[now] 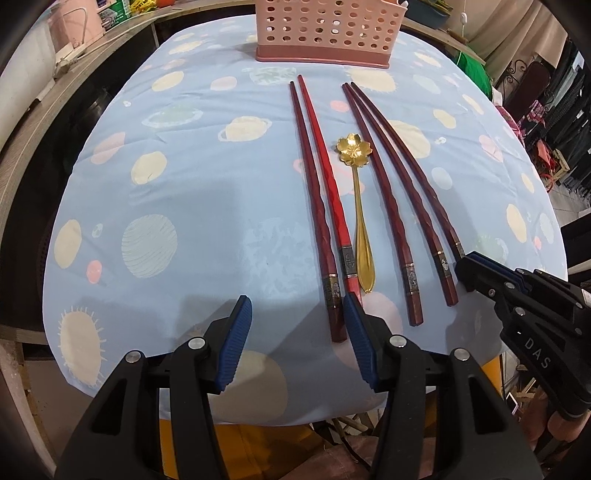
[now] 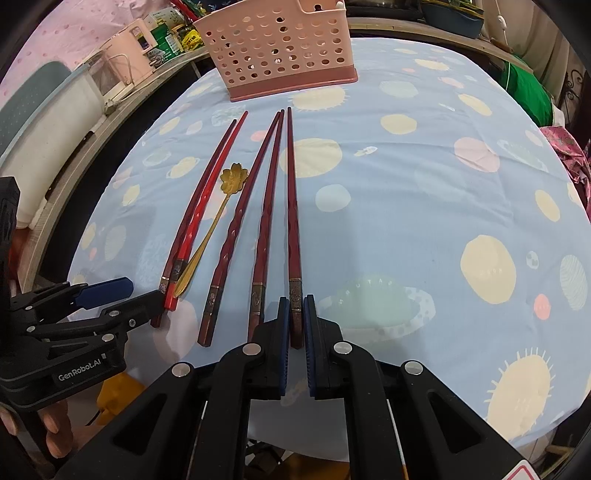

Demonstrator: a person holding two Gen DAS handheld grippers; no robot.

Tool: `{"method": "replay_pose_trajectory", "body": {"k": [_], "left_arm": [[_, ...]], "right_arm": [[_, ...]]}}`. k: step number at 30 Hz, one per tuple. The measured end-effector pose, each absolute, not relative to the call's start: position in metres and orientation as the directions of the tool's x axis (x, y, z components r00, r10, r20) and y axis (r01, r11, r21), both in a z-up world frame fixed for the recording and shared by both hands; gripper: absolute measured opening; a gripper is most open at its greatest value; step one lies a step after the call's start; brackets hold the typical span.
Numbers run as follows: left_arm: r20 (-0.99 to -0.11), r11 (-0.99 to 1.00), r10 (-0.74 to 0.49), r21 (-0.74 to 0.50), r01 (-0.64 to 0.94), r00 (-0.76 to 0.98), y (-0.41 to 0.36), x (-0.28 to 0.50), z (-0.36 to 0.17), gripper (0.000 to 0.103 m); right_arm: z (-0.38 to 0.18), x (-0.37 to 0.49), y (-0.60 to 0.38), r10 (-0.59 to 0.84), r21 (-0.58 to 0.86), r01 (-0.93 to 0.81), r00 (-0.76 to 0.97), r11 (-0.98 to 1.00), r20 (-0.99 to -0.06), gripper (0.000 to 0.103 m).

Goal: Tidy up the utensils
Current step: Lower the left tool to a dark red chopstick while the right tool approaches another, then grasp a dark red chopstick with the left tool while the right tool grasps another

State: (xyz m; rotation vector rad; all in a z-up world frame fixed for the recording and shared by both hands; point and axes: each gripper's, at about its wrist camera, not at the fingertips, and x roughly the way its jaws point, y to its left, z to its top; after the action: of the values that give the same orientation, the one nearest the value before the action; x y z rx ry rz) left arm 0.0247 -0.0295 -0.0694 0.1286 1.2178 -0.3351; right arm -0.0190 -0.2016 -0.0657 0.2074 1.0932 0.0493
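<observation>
Several dark red chopsticks and one bright red chopstick (image 1: 325, 158) lie side by side on the blue planet-print cloth (image 1: 184, 184), thick ends toward me. A gold flower-bowl spoon (image 1: 356, 177) lies among them; it also shows in the right wrist view (image 2: 218, 218). A pink perforated utensil basket (image 1: 325, 33) stands at the far edge, also in the right wrist view (image 2: 280, 48). My left gripper (image 1: 297, 314) is open at the near ends of the left chopsticks. My right gripper (image 2: 295, 314) is shut on the thick end of the rightmost dark chopstick (image 2: 293, 221).
A wooden counter with a pink appliance (image 2: 125, 59) and packets runs along the left and back. A green bundle (image 2: 524, 88) sits at the right rear. The table's near edge lies just under both grippers. The cloth right of the chopsticks is bare.
</observation>
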Motion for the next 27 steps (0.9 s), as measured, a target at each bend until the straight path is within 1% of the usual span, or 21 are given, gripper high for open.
{"method": "replay_pose_trajectory", "body": {"k": [7, 9, 11, 13, 14, 15, 16, 17, 23, 27], "left_arm": [[-0.933, 0.943, -0.176, -0.068, 0.325, 0.314, -0.0302, 0.025, -0.0705, 0.047], [-0.932, 0.944, -0.179, -0.072, 0.322, 0.316, -0.0298, 0.0252, -0.0701, 0.04], [-0.931, 0.945, -0.18, -0.073, 0.32, 0.318, -0.0292, 0.0258, -0.0696, 0.029], [-0.93, 0.945, -0.182, -0.076, 0.319, 0.318, -0.0285, 0.026, -0.0696, 0.025], [-0.93, 0.944, -0.184, -0.077, 0.321, 0.318, -0.0283, 0.026, -0.0695, 0.018], [-0.93, 0.944, -0.183, -0.076, 0.32, 0.317, -0.0278, 0.026, -0.0694, 0.015], [-0.931, 0.944, -0.185, -0.079, 0.32, 0.315, -0.0274, 0.0263, -0.0695, 0.009], [-0.931, 0.944, -0.189, -0.084, 0.32, 0.313, -0.027, 0.0267, -0.0695, 0.007], [-0.93, 0.944, -0.2, -0.099, 0.314, 0.308, -0.025, 0.0271, -0.0685, 0.007], [-0.925, 0.95, -0.186, -0.083, 0.302, 0.332, -0.0233, 0.0275, -0.0617, 0.007]], "right_arm": [[-0.0657, -0.0191, -0.2014, 0.141, 0.191, 0.063, 0.461, 0.98, -0.876, 0.008], [-0.0657, -0.0191, -0.2014, 0.141, 0.191, 0.063, 0.461, 0.98, -0.876, 0.008], [-0.0656, -0.0192, -0.2015, 0.141, 0.191, 0.063, 0.461, 0.98, -0.876, 0.008], [-0.0656, -0.0192, -0.2014, 0.142, 0.192, 0.063, 0.461, 0.979, -0.876, 0.008], [-0.0656, -0.0191, -0.2015, 0.142, 0.192, 0.064, 0.461, 0.979, -0.876, 0.008], [-0.0656, -0.0191, -0.2014, 0.141, 0.191, 0.063, 0.461, 0.979, -0.876, 0.008], [-0.0656, -0.019, -0.2013, 0.141, 0.191, 0.063, 0.46, 0.98, -0.876, 0.008], [-0.0656, -0.0189, -0.2015, 0.141, 0.191, 0.063, 0.46, 0.98, -0.876, 0.008], [-0.0657, -0.0189, -0.2033, 0.151, 0.205, 0.069, 0.459, 0.976, -0.876, 0.008], [-0.0613, -0.0201, -0.2041, 0.149, 0.205, 0.072, 0.464, 0.976, -0.873, 0.008]]}}
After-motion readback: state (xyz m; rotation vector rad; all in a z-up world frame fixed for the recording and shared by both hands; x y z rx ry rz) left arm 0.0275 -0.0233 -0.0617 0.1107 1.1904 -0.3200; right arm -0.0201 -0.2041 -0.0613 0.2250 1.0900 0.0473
